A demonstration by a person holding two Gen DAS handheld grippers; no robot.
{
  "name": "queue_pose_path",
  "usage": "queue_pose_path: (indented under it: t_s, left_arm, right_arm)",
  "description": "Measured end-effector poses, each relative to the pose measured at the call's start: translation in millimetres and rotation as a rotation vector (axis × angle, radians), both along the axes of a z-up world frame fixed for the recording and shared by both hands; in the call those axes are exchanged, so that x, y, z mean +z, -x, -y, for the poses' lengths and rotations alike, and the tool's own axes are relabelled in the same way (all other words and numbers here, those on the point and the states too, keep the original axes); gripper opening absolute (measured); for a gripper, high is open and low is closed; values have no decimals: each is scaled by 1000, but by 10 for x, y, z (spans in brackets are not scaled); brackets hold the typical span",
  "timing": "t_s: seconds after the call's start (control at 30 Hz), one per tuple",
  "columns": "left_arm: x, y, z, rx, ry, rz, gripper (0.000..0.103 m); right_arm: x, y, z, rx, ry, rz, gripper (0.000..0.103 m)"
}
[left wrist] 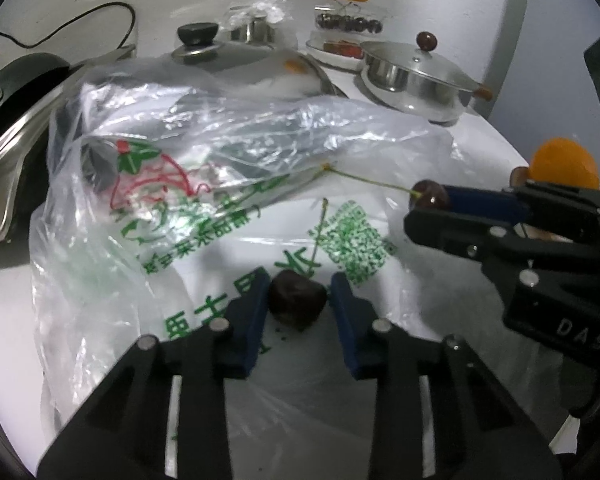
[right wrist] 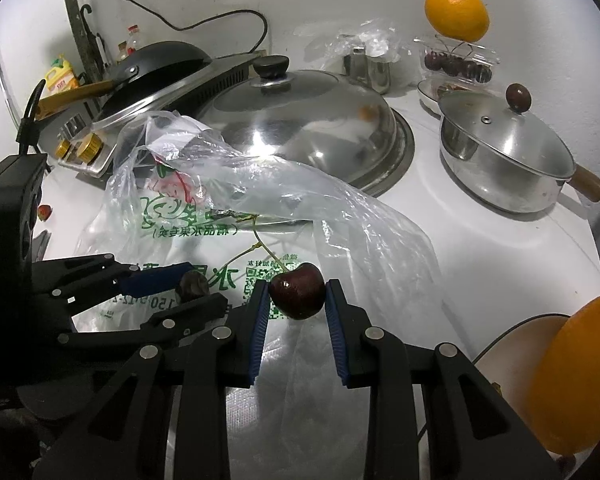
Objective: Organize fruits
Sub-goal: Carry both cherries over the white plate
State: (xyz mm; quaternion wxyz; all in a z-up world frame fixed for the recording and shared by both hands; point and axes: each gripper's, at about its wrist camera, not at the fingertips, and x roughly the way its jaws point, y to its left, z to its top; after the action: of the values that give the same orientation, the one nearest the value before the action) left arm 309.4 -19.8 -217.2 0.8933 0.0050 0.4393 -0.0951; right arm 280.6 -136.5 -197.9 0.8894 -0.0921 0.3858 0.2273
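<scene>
Left gripper [left wrist: 299, 300] clamps a dark round cherry [left wrist: 297, 303] – right gripper [right wrist: 296, 300] pinches a glossy dark-red cherry [right wrist: 297, 296] – both above the clear printed plastic bag [right wrist: 228, 208].

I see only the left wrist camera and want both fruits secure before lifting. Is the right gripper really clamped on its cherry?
Observer: Yes. The right wrist view shows the right gripper with both blue pads pressing the right cherry.
Operator: Is it tied to mine?
Observer: It seems so. Its stem and the one from the left cherry, held in the left gripper, meet at one joint over the bag.
Operator: Where could they go?
Observer: A pale dish sits at the near right, behind an orange.
</scene>
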Motion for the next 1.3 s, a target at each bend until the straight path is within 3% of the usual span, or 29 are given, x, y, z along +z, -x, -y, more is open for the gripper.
queue_pose_path:
  t_s: [0.43, 0.87, 1.07, 1.3]
  left_arm:
    - [127, 102, -10, -1, -10, 44, 31]
    - [-31, -9, -15, 13, -27, -5, 37]
    - [-30, 23, 3, 7, -41, 14, 29]
    - [10, 81, 27, 4, -60, 31, 29]
  right_arm:
    - [96, 132, 37, -5, 0, 26, 30]
    - [99, 184, 113, -21, -1, 29, 30]
    - [97, 187, 132, -22, -3, 29, 30]
    - [130, 237, 146, -21, -3, 41, 30]
